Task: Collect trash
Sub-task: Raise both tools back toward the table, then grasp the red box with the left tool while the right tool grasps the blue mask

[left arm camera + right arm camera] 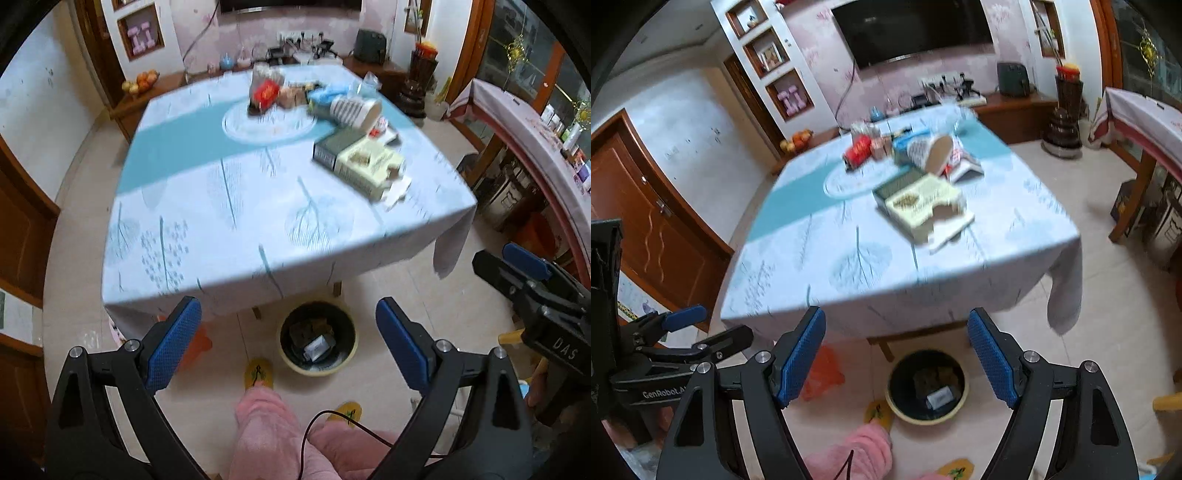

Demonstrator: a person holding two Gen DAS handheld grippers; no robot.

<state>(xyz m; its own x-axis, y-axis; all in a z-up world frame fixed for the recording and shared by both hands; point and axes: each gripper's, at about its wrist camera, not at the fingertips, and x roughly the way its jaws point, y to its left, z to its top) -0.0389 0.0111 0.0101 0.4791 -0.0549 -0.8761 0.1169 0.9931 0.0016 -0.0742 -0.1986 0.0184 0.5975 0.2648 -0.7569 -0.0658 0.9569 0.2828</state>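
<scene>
Trash lies on the light blue tablecloth: a red packet, a striped paper cup on its side, and flat green and cream boxes near the right edge. The same boxes, cup and red packet show in the right wrist view. On the floor in front of the table stands a yellow bin with a black liner and some trash inside, bin. My left gripper is open and empty above the floor. My right gripper is open and empty too.
A person's pink trouser legs and yellow slippers stand by the bin. An orange bag lies under the table. A wooden door is on the left, a sideboard behind, another covered table at right.
</scene>
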